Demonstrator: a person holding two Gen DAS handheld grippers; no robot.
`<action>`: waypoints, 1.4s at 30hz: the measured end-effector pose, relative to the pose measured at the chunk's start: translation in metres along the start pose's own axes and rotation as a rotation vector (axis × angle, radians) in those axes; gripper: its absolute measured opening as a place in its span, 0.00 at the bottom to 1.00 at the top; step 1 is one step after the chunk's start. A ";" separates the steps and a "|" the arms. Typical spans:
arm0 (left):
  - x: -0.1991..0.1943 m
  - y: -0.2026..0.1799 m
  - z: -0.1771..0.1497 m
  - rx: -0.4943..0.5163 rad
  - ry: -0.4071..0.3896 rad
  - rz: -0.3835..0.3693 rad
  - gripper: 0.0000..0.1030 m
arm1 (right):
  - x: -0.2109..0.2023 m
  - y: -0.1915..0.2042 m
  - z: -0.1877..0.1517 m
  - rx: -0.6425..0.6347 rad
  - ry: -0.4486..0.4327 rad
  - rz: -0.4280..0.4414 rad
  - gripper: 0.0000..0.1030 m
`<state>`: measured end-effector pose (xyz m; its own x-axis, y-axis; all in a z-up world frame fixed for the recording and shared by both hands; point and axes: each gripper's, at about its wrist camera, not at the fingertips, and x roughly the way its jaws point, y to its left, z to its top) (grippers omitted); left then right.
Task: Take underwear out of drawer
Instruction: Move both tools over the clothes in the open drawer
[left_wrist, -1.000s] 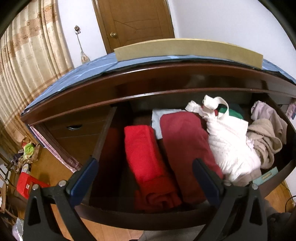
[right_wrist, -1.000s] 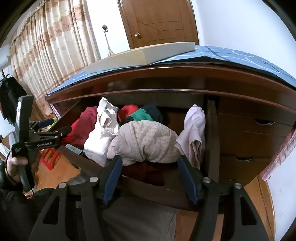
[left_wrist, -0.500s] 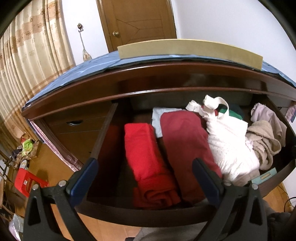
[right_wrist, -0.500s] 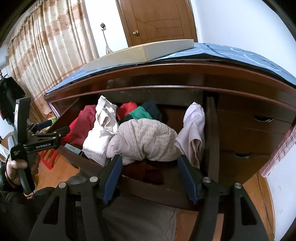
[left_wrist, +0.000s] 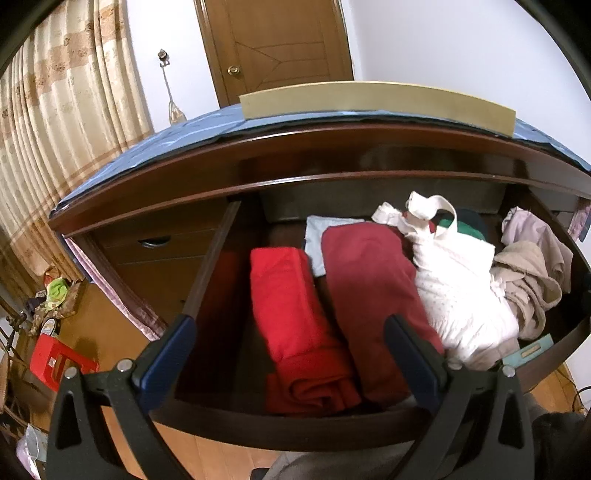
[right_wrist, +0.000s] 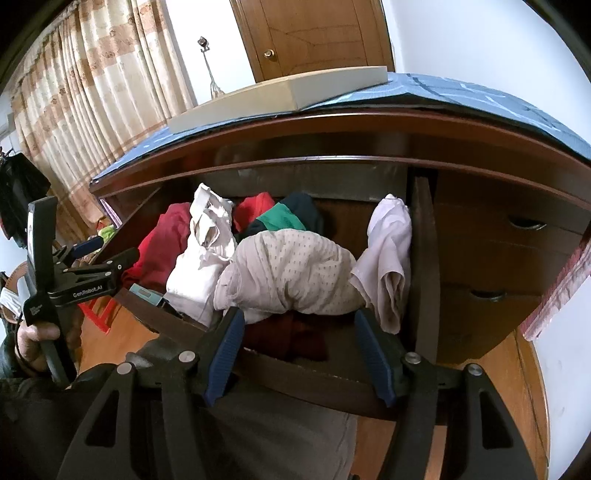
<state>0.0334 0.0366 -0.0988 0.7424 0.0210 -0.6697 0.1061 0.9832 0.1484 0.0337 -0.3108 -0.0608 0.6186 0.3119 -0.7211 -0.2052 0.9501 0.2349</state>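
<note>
The dark wooden drawer (left_wrist: 295, 421) stands pulled open and full of clothes. In the left wrist view it holds a bright red roll (left_wrist: 291, 317), a dark red roll (left_wrist: 373, 295), a white dotted garment (left_wrist: 458, 291) and beige and pale pink pieces (left_wrist: 532, 273). In the right wrist view a beige dotted garment (right_wrist: 288, 273) lies heaped at the drawer's (right_wrist: 314, 380) front, with a pale pink piece (right_wrist: 388, 258) to its right. My left gripper (left_wrist: 288, 325) is open and empty above the red rolls. My right gripper (right_wrist: 299, 321) is open and empty just before the beige garment.
A flat cream board (left_wrist: 373, 99) lies on the blue-covered dresser top (right_wrist: 461, 96). Closed drawers (right_wrist: 509, 243) flank the open one. A red stool (left_wrist: 55, 362) stands on the wooden floor at left. Curtains (right_wrist: 92, 92) and a door (left_wrist: 273, 44) are behind.
Both grippers have drifted slightly; the views shift a little toward the drawer. Nothing was grasped and both stay open.
</note>
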 end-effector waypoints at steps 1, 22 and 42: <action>-0.001 0.000 -0.001 0.003 -0.002 -0.002 1.00 | 0.000 -0.001 0.001 0.001 0.005 0.001 0.63; -0.009 0.000 -0.007 0.010 -0.032 -0.012 1.00 | 0.000 0.001 -0.001 0.008 -0.021 -0.025 0.62; -0.021 0.000 0.002 0.021 -0.048 -0.002 1.00 | -0.027 0.016 0.012 -0.071 -0.159 -0.150 0.63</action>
<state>0.0192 0.0364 -0.0837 0.7727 0.0103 -0.6347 0.1210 0.9791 0.1632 0.0229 -0.3037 -0.0292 0.7566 0.1687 -0.6318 -0.1508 0.9851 0.0824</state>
